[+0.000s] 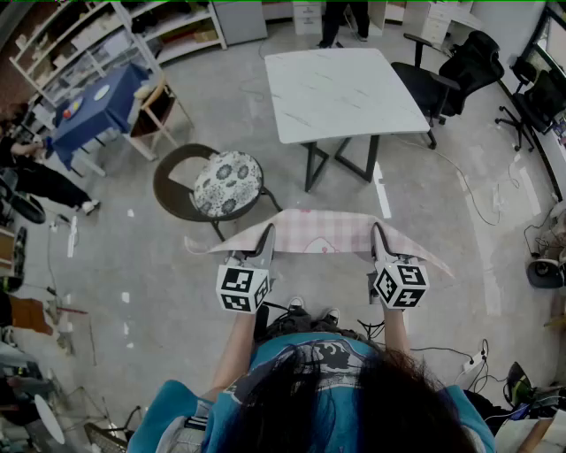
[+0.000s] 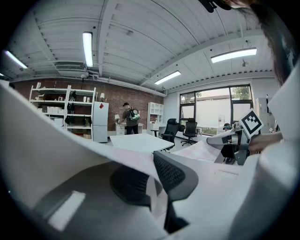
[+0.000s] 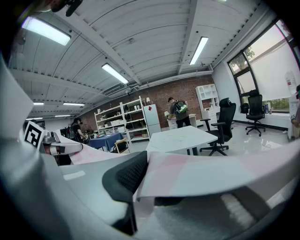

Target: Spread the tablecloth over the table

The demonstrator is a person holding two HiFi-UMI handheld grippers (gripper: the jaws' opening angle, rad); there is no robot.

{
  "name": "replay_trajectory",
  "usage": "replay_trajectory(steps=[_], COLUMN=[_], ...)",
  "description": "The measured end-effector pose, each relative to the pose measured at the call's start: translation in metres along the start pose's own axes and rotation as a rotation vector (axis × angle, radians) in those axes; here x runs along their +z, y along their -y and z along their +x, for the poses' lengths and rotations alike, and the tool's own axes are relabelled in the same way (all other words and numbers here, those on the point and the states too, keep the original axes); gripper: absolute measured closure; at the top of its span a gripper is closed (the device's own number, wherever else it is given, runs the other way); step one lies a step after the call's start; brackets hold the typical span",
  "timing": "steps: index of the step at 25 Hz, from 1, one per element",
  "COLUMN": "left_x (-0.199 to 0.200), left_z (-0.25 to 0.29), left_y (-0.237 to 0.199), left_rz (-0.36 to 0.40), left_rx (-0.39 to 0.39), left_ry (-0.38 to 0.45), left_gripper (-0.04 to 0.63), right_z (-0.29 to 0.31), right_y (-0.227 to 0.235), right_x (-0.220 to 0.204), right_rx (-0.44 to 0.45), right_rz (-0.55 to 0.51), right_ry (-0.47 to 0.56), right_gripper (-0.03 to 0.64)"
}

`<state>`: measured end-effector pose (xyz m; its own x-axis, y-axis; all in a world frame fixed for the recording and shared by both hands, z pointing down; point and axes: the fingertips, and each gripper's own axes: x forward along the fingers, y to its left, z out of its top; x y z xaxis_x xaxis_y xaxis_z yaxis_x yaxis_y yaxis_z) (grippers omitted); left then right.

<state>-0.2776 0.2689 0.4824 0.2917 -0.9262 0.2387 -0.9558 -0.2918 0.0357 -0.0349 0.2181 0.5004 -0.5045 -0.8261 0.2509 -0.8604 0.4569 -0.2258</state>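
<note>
Pink-and-white checked tablecloth [image 1: 325, 232], held in the air as a narrow band between two claws. It hangs over the grey floor [image 1: 442, 203], short of the near edge of the white marble-look surface [image 1: 340, 88] and not touching it.

Left claw [image 1: 265, 241]: jaws almost together. The left gripper view shows fabric pinched between the dark ribbed pads, near the cloth's left end.

Right claw [image 1: 380, 239]: same state, clamped on the cloth near its right end. The two claws are level with each other and well apart, with the fabric fairly taut between them.

Beyond each claw the cloth droops in a pointed flap. The left flap reaches toward a round chair [image 1: 212, 181] with a floral cushion. Cannot tell whether the band is a single layer or folded over.

Hidden or hard to read:
- In both gripper views the cloth rises close to the lens and blocks most of the lower field. The check is washed out there to a faint pink.
- The holder's hair and shoulders fill the bottom of the head view. Only shoe tips [image 1: 309, 310] show below the cloth.
- A person [image 1: 340, 22] beyond the surface's far edge is cut off by the top of the frame.
- A black office chair [image 1: 451, 71] stands just beside the surface's right edge.
- A blue-covered table [image 1: 93, 111] stands well off to the left; the items on it are too small to name.
</note>
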Motion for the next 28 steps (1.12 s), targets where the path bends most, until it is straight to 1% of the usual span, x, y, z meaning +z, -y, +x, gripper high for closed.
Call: replay_trajectory(steps=[5, 11, 22, 28], left_x=[-0.002, 0.000, 0.018, 0.035], left_z=[-0.003, 0.002, 0.036, 0.060], left_y=[0.003, 0.014, 0.059, 0.095], left_rz=[0.004, 0.020, 0.050, 0.099], left_rx=[-0.007, -0.045, -0.118, -0.168], left_ry=[-0.002, -0.005, 0.019, 0.050], left_gripper=[0.558, 0.557, 0.555, 0.557], right_z=[-0.004, -0.011, -0.034, -0.054], right_y=[0.001, 0.012, 0.064, 0.100], right_x=[-0.004, -0.005, 0.012, 0.023], right_rx=[0.000, -0.019, -0.056, -0.062], right_rz=[0.015, 0.038, 0.051, 0.052], right_ry=[0.005, 0.010, 0.054, 0.091], right_gripper=[0.575, 0.575, 0.575, 0.574])
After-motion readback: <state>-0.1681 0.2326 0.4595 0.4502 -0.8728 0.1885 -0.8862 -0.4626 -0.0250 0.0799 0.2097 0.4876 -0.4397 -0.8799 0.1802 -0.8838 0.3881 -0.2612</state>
